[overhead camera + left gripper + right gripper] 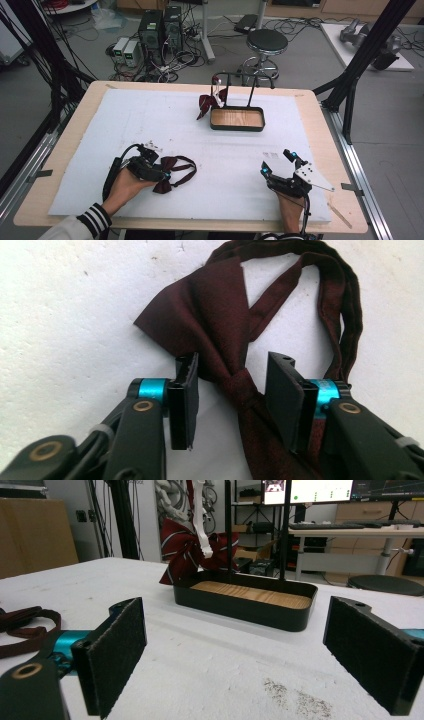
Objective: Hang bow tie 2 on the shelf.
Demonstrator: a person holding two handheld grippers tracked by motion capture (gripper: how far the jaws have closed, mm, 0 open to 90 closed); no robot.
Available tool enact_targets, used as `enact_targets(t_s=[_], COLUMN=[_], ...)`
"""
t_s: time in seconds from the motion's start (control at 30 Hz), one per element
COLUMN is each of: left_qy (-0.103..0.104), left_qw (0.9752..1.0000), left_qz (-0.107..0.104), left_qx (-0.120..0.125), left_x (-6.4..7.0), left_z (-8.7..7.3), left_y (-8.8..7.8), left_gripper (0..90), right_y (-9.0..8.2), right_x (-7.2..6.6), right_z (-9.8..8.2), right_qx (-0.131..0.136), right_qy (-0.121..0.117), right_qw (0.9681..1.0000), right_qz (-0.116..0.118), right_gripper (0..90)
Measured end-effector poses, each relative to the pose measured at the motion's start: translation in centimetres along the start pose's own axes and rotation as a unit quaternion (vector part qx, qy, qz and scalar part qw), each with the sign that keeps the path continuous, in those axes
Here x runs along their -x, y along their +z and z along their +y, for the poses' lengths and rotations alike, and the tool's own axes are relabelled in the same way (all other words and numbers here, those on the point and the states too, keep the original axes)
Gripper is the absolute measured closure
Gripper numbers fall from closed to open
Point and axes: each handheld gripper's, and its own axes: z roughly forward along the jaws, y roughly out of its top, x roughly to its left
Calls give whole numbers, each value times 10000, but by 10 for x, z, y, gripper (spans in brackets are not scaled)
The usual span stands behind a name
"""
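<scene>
A dark red bow tie (172,164) with its neck strap lies on the white mat at the front left. My left gripper (163,176) lies low over it, a jaw on each side of the knot (235,377). In the left gripper view, bare mat shows between the left pad (184,405) and the knot, so the pads do not press. My right gripper (279,161) rests at the front right, open wide with nothing between its pads (117,650). A striped red bow (207,102) (187,547) hangs from a white clip on a black stand.
The stand's black tray (237,128) (250,612) with a wooden floor sits at the back middle of the white mat (150,120). A stool (266,42), computers and cables stand beyond the table. A black frame post (350,95) rises at the right.
</scene>
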Motion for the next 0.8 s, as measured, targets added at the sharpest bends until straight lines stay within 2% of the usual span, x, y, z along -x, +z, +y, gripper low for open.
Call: enact_targets(t_s=[0.37,0.5,0.6,0.8], left_qy=[101,104,193,228], left_qw=[9999,9999,9998,9996], left_qz=[32,20,62,22], left_qx=[15,6,12,141], left_x=[3,3,4,5], left_z=[0,0,0,0], left_y=[0,0,0,-2], left_gripper=[745,758,762,764], right_y=[0,0,0,0], right_x=[0,0,0,0], right_z=[0,0,0,0], right_qx=[-1,8,4,4], right_qy=[18,3,1,-1], right_qw=[10000,10000,10000,10000], right_qz=[10,10,5,10], right_gripper=[94,94,94,94])
